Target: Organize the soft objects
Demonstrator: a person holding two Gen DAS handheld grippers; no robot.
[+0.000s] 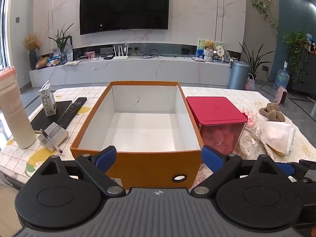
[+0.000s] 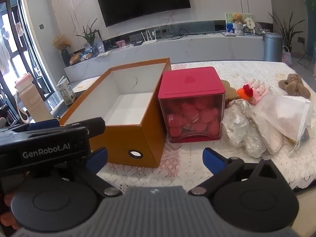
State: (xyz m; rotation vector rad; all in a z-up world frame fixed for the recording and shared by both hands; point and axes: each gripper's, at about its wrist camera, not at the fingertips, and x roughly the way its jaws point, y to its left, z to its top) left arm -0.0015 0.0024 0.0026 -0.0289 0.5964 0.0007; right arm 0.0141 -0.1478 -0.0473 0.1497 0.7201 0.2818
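An open orange box [image 1: 136, 164] [image 2: 126, 136] with a white, empty inside stands on the table. Right of it sits a clear cube with a red lid [image 1: 215, 108] [image 2: 190, 83], full of pink soft pieces. Further right lie a white mesh bag [image 2: 284, 116] [image 1: 276, 136], crumpled clear plastic bags [image 2: 237, 122], a pink and orange crochet doll [image 2: 254, 92] and a brown knotted plush [image 2: 294, 86] [image 1: 271, 111]. My left gripper [image 1: 159, 157] is open, just in front of the orange box. My right gripper [image 2: 156, 159] is open over the lace cloth, holding nothing.
At the left are a beige bottle [image 1: 14, 110], a milk carton [image 1: 47, 99], a remote [image 1: 72, 109], a black notebook [image 1: 49, 116] and a pen on a small book [image 1: 52, 138]. The left gripper's body [image 2: 43, 146] crosses the right wrist view. A TV wall stands behind.
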